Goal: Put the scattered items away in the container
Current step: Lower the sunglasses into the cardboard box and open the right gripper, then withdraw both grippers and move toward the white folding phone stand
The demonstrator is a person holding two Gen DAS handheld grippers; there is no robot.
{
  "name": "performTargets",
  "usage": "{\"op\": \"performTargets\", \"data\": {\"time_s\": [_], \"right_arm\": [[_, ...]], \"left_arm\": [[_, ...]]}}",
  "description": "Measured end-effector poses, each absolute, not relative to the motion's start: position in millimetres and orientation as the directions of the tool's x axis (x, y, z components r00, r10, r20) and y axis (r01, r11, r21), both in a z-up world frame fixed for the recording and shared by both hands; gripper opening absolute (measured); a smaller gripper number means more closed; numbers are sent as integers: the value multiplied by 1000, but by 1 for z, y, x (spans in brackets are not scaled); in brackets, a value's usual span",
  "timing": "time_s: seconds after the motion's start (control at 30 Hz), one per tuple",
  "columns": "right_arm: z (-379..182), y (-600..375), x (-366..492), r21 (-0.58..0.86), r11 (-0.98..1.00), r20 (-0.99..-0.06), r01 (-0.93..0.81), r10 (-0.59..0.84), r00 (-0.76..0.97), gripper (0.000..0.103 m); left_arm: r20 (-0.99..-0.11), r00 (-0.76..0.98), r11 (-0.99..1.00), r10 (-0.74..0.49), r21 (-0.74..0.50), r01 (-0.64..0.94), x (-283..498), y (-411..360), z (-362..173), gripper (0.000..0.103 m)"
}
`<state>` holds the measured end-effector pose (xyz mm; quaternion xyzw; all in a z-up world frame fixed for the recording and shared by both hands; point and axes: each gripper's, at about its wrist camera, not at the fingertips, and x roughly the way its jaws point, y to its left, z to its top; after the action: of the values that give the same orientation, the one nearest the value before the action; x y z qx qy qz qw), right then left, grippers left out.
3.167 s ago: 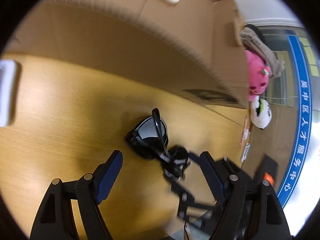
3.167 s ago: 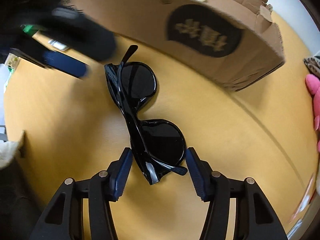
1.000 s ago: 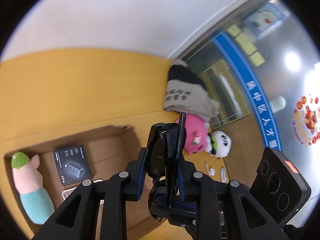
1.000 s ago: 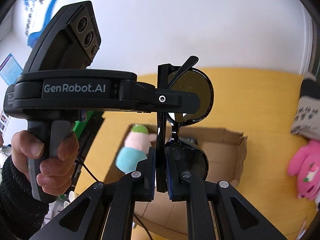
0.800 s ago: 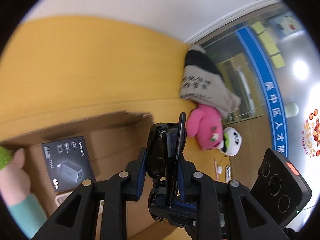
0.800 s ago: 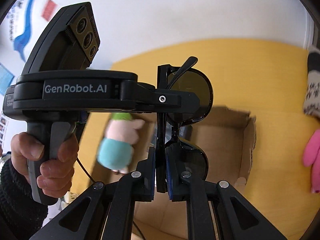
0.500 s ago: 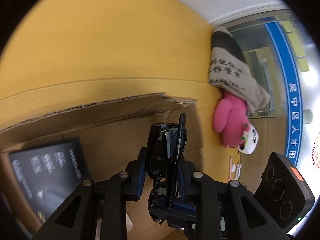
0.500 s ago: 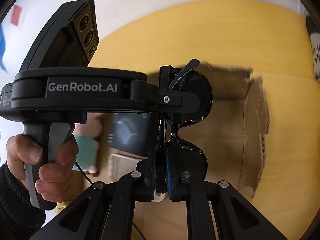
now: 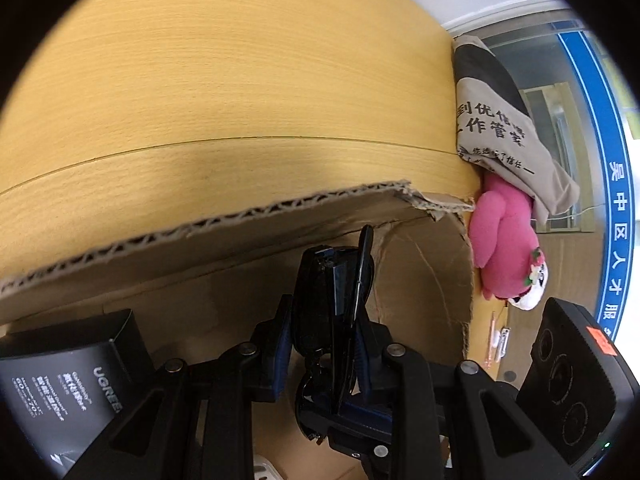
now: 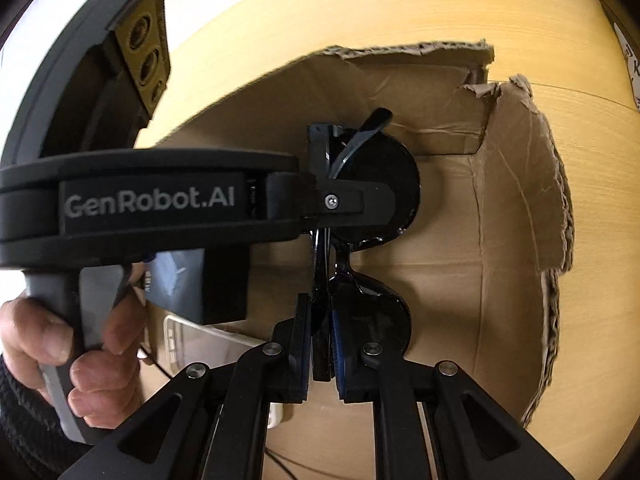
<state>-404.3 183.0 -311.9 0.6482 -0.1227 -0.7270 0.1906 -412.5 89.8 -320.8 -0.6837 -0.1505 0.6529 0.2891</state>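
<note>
Black folded sunglasses (image 10: 376, 184) are held by both grippers inside the open cardboard box (image 10: 520, 208). My right gripper (image 10: 322, 340) is shut on the lower lens end. My left gripper (image 10: 320, 200) comes in from the left and is shut on the upper end. In the left wrist view my left gripper (image 9: 324, 320) clamps the sunglasses (image 9: 336, 280) just below the box's torn far wall (image 9: 240, 232), with the right gripper under them.
In the box lie a black UGREEN carton (image 9: 68, 384) and a white flat case (image 10: 200, 344). On the yellow wooden table (image 9: 240, 80) beyond the box are a pink plush (image 9: 504, 240), a panda plush (image 9: 528, 300) and a grey printed bag (image 9: 504, 128).
Both grippers picked the sunglasses off the table, lifted them over the box and lowered them into it. In the last second the box walls have risen around the sunglasses.
</note>
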Motion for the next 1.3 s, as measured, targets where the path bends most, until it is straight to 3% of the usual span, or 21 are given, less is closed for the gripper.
{"op": "performTargets", "data": {"time_s": [0.17,0.33,0.37,0.43,0.5,0.53,0.6,0.73,0.8,0.93,1.0,1.3], "right_arm": [[-315,184,-405,433,-895,-893,112,-442,-84,10],[-319,186,-404,440,-890,-892,119,-449,-62,14],[-317,185,-402,442,-888,-890,127,-452,-63,19],[-307,184,-398,441,-886,-887,143,-455,-81,39],[-288,181,-390,432,-886,-885,168,-452,-114,69],[-278,180,-386,435,-882,-879,179,-459,-129,73],[-252,175,-372,383,-898,-888,214,-422,-182,96],[-198,177,-341,249,-928,-891,276,-331,-309,96],[-165,188,-324,201,-945,-876,259,-292,-384,98],[-89,189,-281,135,-962,-843,235,-237,-483,100],[-47,181,-251,119,-964,-823,237,-229,-519,100],[93,179,-130,63,-950,-709,305,-258,-656,101]], "left_arm": [[-819,109,-805,564,-574,-146,-416,92,-325,27],[-856,63,-843,513,-516,-149,-414,94,-312,37],[-845,48,-834,533,-534,-137,-413,91,-305,39],[-828,3,-821,561,-557,-123,-411,85,-289,44],[-829,-98,-833,550,-537,-132,-402,75,-257,61],[-826,-141,-837,546,-529,-140,-397,71,-244,62],[-810,-249,-847,531,-506,-163,-379,59,-205,62],[-799,-393,-890,455,-417,-182,-339,42,-141,62],[-793,-469,-921,389,-341,-186,-313,38,-107,70],[-739,-610,-958,287,-210,-197,-255,34,-33,72],[-717,-642,-962,272,-196,-189,-233,28,-5,76],[-596,-770,-974,226,-148,-171,-104,16,113,78]]}}
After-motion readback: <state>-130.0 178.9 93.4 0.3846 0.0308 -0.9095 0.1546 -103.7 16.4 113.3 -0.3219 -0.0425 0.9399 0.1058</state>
